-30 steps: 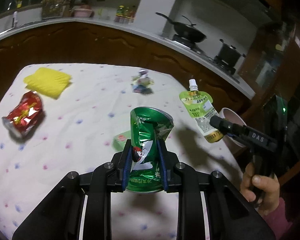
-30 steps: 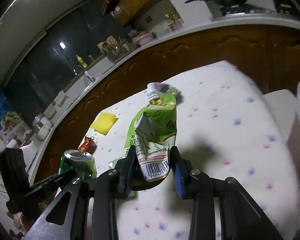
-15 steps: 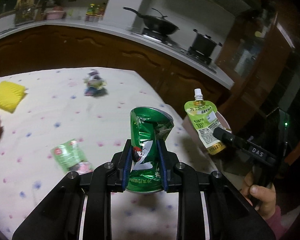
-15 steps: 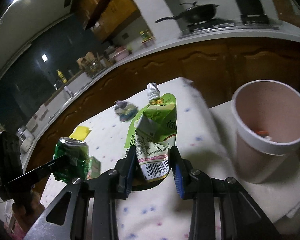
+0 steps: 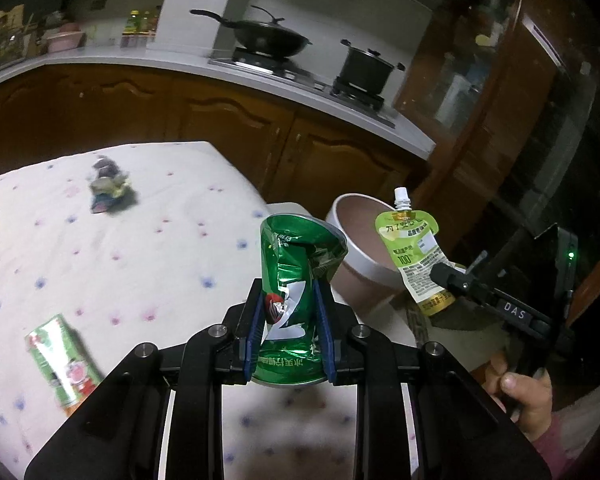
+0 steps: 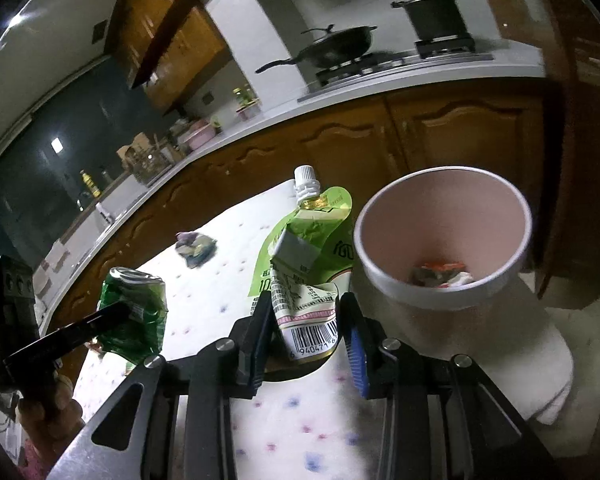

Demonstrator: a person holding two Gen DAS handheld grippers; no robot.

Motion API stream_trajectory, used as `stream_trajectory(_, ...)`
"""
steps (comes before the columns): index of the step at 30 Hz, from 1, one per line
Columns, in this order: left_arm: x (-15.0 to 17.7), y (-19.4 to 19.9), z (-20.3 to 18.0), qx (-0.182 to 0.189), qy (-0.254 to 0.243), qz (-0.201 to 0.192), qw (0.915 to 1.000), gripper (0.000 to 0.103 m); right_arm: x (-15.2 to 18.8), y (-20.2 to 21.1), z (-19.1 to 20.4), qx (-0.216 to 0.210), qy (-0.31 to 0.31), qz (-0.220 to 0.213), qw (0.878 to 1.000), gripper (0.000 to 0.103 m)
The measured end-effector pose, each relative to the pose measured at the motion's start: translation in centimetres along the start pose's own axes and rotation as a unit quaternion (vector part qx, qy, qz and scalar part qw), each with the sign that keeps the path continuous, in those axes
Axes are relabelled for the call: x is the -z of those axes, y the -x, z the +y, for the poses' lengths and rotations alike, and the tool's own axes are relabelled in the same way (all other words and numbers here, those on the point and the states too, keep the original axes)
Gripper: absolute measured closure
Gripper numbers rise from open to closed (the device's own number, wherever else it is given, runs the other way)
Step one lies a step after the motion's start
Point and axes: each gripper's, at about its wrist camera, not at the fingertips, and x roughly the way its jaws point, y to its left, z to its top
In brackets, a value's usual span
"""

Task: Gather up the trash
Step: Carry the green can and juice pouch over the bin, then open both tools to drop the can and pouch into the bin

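Trash is half gathered: left view, left tongs (image 5: 288, 330) clamp a crushed green can (image 5: 296, 280), two wrappers (image 5: 108, 190) left on the bench at 10 o'clock; right view, right tongs (image 6: 306, 332) pinch a green pouch (image 6: 308, 264) beside the bin (image 6: 444, 240) at 2 o'clock.

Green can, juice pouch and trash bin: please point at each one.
green can (image 5: 290, 280), left wrist view, crumpled side wall.
juice pouch (image 6: 306, 280), right wrist view, creased middle.
trash bin (image 6: 440, 294), right wrist view, outer wall below rim.

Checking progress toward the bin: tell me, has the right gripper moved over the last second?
Yes. The right gripper, shut on the green pouch, has swung toward the white bin, which now sits close beside it.
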Motion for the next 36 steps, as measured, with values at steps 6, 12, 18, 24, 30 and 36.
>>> stream_trajectory(6, -0.9, -1.8, -1.9, 0.009, -0.013, 0.003, 0.9999, 0.081, -0.4, 1.0, -2.2, 0.014, -0.013, -0.010, 1.000, 0.069)
stream_trajectory(12, -2.4, -4.1, -4.1, 0.023, -0.026, 0.008, 0.9994, 0.081, -1.0, 1.4, -4.0, 0.025, -0.022, -0.016, 0.999, 0.069)
stream_trajectory(18, -4.2, -7.0, -6.7, 0.039, -0.045, 0.013, 0.9981, 0.081, -2.1, 1.1, -6.3, 0.038, -0.035, -0.021, 0.998, 0.069)
stream_trajectory(24, -6.3, -10.2, -8.9, 0.054, -0.055, 0.019, 0.9969, 0.081, -3.4, 0.6, -8.1, 0.050, -0.041, -0.024, 0.998, 0.069)
stream_trajectory(30, -7.4, -13.6, -10.0, 0.054, -0.054, 0.035, 0.9965, 0.081, -4.4, -0.4, -9.5, 0.066, -0.040, -0.019, 0.997, 0.069)
stream_trajectory(36, -8.1, -16.5, -11.0, 0.056, -0.056, 0.048, 0.9957, 0.081, -4.7, -1.7, -10.3, 0.081, -0.035, -0.009, 0.996, 0.069)
